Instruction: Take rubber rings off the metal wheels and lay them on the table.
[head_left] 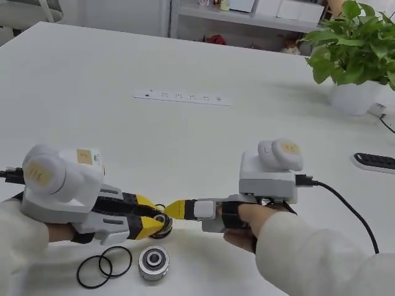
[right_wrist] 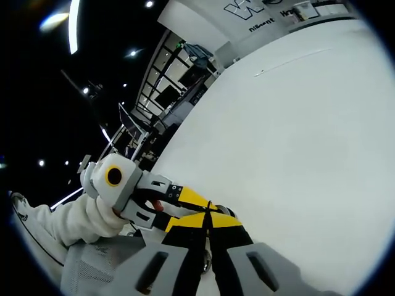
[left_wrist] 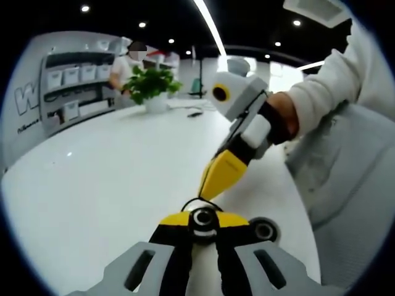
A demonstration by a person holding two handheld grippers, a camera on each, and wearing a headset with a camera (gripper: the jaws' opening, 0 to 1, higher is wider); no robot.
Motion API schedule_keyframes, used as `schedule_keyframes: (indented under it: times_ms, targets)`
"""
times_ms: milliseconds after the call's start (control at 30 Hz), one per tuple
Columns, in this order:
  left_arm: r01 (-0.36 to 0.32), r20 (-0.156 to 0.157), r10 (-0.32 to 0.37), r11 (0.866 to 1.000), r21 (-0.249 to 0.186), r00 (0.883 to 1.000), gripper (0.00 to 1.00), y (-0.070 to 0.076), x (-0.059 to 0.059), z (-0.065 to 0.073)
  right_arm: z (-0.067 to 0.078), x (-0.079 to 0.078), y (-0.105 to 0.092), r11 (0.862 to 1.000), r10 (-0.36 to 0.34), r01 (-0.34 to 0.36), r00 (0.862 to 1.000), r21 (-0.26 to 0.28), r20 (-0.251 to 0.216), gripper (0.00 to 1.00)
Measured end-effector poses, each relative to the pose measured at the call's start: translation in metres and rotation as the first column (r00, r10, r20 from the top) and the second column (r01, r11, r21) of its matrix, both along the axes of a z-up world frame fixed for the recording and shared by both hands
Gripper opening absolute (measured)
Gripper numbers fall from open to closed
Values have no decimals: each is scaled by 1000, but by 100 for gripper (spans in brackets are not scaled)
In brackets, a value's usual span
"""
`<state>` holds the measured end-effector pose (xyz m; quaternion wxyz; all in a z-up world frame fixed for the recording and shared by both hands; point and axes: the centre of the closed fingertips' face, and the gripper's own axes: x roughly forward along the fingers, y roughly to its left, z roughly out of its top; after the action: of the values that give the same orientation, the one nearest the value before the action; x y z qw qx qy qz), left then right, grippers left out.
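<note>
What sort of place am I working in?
Likely an office or lab workroom: a large white table with a socket strip, a potted plant, and shelves of storage bins.

Office or meeting room, by the look: big white table (head_left: 185, 61) with a power strip (head_left: 182, 97) set flat in its middle and a potted plant (head_left: 355, 46) at its far right corner. Shelving (left_wrist: 71, 86) with white bins stands beyond the table's far side. A linear ceiling light (left_wrist: 210, 28) and recessed spots hang above the table, with large wall lettering (right_wrist: 259, 28) behind it.
</note>
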<state>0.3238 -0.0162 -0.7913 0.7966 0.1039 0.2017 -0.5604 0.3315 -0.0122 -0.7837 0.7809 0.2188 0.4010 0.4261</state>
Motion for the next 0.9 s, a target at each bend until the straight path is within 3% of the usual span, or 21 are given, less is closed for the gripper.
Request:
schedule_keyframes:
  times_ms: [267, 467, 567, 633, 733, 800, 900]
  targets:
    - [-7, -25, 8, 1000, 9, 1000, 14, -1, 0, 0, -3, 0, -2, 1000, -3, 3, 1000, -9, -5, 0]
    - [15, -34, -12, 996, 84, 999, 15, 1, -1, 1, -2, 1, -3, 1000, -5, 5, 1000, -11, -1, 0]
    - [25, -10, -24, 995, 101, 1000, 18, 3, -1, 8, 0, 0, -3, 1000, -6, 6, 1000, -6, -1, 0]
    - [24, -13, -23, 995, 95, 1000, 20, 5, 0, 13, 1, 1, -3, 1000, -8, 8, 1000, 0, -1, 0]
    - [12, -22, -10, 996, 92, 1000, 36, 7, 1, 21, 4, 2, -4, 1000, -17, 17, 1000, 7, 1, 0]
    - [5, -8, -4, 994, 111, 1000, 47, 11, 1, 24, 6, 3, -6, 1000, -22, 22, 1000, 14, 2, 0]
    - [17, 7, -18, 992, 129, 1000, 53, 14, -1, 30, 7, 4, -6, 1000, -23, 23, 1000, 19, 5, 0]
